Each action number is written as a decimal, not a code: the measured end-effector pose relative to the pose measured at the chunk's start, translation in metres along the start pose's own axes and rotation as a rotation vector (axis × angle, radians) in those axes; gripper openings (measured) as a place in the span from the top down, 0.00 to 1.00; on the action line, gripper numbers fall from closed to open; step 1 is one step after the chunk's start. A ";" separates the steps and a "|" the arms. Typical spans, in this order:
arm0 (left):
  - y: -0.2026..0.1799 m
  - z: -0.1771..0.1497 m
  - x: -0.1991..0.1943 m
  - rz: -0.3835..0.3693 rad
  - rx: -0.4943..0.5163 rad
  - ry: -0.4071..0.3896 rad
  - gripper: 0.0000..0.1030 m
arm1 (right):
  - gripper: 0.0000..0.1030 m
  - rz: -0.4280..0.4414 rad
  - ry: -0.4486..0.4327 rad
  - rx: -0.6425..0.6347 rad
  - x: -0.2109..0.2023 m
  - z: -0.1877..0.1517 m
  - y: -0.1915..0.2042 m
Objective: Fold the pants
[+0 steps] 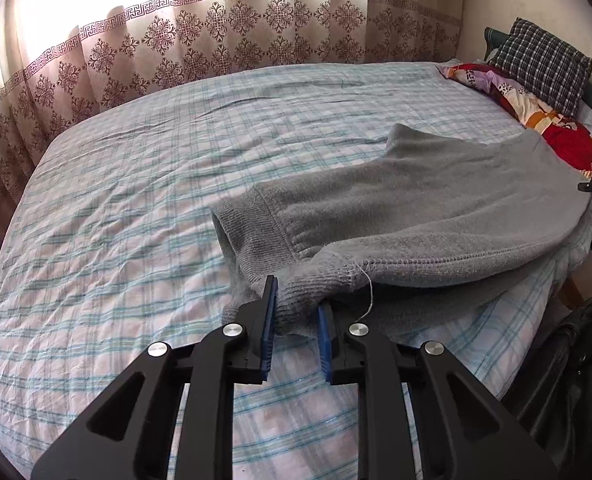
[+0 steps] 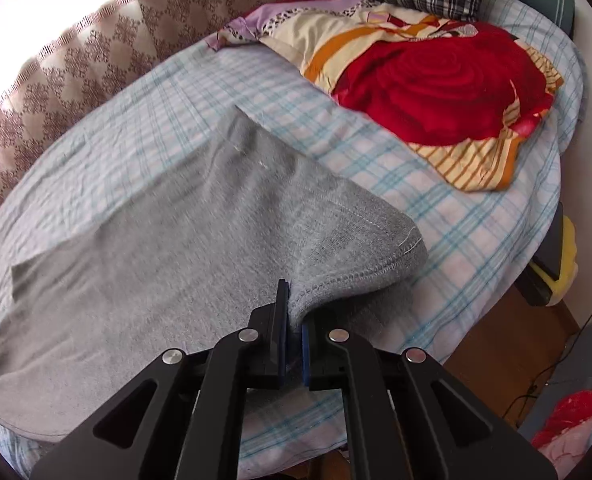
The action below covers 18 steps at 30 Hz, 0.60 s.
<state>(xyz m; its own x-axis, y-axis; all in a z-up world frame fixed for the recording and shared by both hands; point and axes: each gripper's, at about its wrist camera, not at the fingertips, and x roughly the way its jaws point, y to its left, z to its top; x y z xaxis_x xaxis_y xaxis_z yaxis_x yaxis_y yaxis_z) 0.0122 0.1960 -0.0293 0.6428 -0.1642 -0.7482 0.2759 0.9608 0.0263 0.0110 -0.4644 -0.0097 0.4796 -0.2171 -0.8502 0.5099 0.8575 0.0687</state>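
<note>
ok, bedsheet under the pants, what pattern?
Pale check: light blue and teal lines on white-pink. The bedsheet shows best in the left wrist view.

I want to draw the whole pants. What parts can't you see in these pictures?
- Left wrist view: the far end of the gray pants runs behind the right picture edge.
- Right wrist view: the pants blur; the left edge cuts them.
- The fabric inside the left gripper and right gripper is hidden by pads.

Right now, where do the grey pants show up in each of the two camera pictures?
Left wrist view: grey pants lie centre-right, ribbed cuff between the fingers.
Right wrist view: grey pants fill centre-left, edge pinched at bottom centre.
Shared landmark: red floral blanket.
</note>
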 end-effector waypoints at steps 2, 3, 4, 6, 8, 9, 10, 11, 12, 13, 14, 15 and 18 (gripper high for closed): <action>-0.001 -0.003 0.001 0.025 0.021 0.019 0.75 | 0.93 -0.001 0.006 -0.003 0.002 0.000 0.000; -0.002 -0.004 0.001 0.039 0.032 0.030 0.74 | 0.92 -0.001 0.003 -0.002 0.001 0.001 -0.001; -0.001 -0.006 0.001 0.043 0.038 0.038 0.72 | 0.85 -0.004 0.000 -0.001 0.001 0.001 -0.002; 0.000 -0.008 -0.001 0.058 0.037 0.048 0.65 | 0.74 -0.021 -0.017 0.008 -0.002 0.003 -0.005; 0.003 -0.010 -0.005 0.079 0.035 0.054 0.59 | 0.61 -0.029 -0.028 0.026 -0.005 0.003 -0.010; 0.004 -0.012 -0.007 0.094 0.036 0.057 0.59 | 0.61 -0.031 -0.033 0.035 -0.007 0.004 -0.012; 0.006 -0.013 -0.009 0.121 0.039 0.059 0.59 | 0.61 -0.034 -0.035 0.037 -0.008 0.004 -0.014; 0.010 -0.013 -0.012 0.139 0.036 0.062 0.59 | 0.61 -0.047 -0.043 0.035 -0.010 0.004 -0.016; 0.012 -0.013 -0.014 0.151 0.029 0.062 0.59 | 0.61 -0.063 -0.052 0.034 -0.012 0.005 -0.018; 0.017 -0.012 -0.018 0.179 0.018 0.059 0.59 | 0.60 -0.078 -0.063 0.036 -0.014 0.005 -0.020; 0.021 -0.012 -0.020 0.201 0.006 0.059 0.59 | 0.60 -0.092 -0.078 0.045 -0.018 0.006 -0.023; 0.026 -0.010 -0.023 0.216 -0.009 0.056 0.59 | 0.59 -0.104 -0.095 0.063 -0.021 0.007 -0.027; 0.038 -0.002 -0.033 0.232 -0.075 0.038 0.59 | 0.57 -0.119 -0.134 0.090 -0.029 0.009 -0.031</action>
<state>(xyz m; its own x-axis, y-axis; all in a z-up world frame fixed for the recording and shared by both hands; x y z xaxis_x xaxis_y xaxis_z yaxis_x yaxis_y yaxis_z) -0.0001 0.2383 -0.0054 0.6554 0.0697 -0.7521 0.0696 0.9859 0.1521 -0.0123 -0.4893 0.0177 0.5000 -0.3794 -0.7785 0.6275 0.7782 0.0238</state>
